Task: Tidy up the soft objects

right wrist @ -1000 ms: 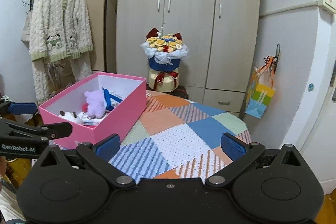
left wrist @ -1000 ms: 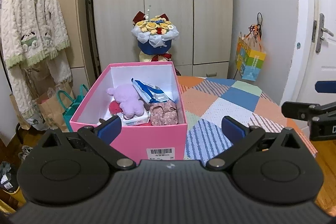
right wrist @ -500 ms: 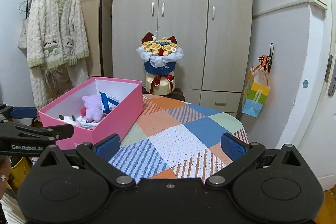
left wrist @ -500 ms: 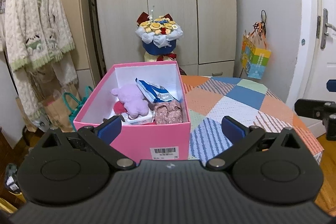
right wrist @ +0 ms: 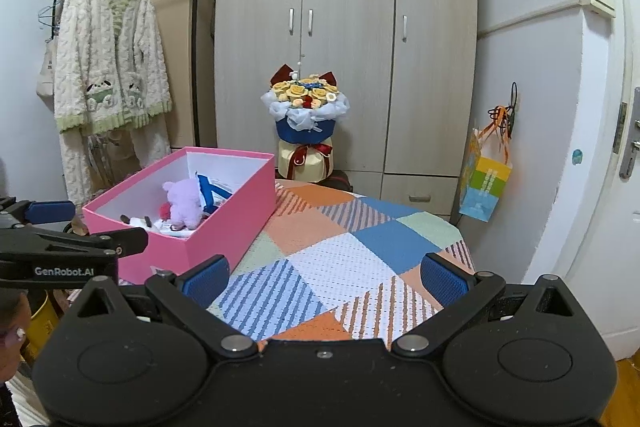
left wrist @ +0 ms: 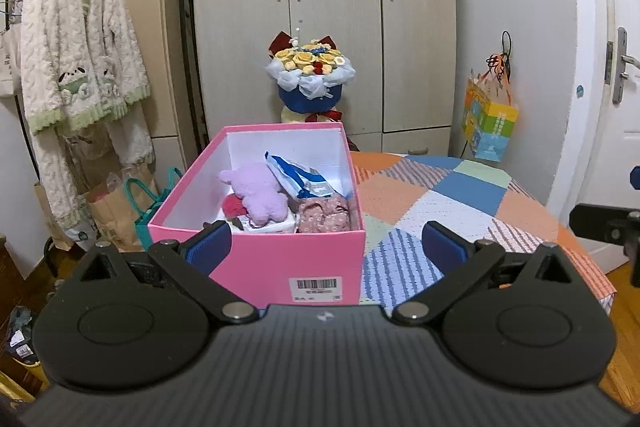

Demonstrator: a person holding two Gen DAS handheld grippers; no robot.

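Ahead of the left gripper, spread wide and empty, sits the open pink cardboard box on the patchwork table cover, holding a lilac plush bear (among other soft bits); the right gripper, equally agape, holds nothing.

The right gripper hangs with its jaws spread wide and nothing between them, above a patchwork-covered worktop. At the worktop's left side stands a pink box holding a purple plush toy, with the left gripper just beside it.

L gripper jaws wide apart, nothing between; R gripper same, both level, side by side.
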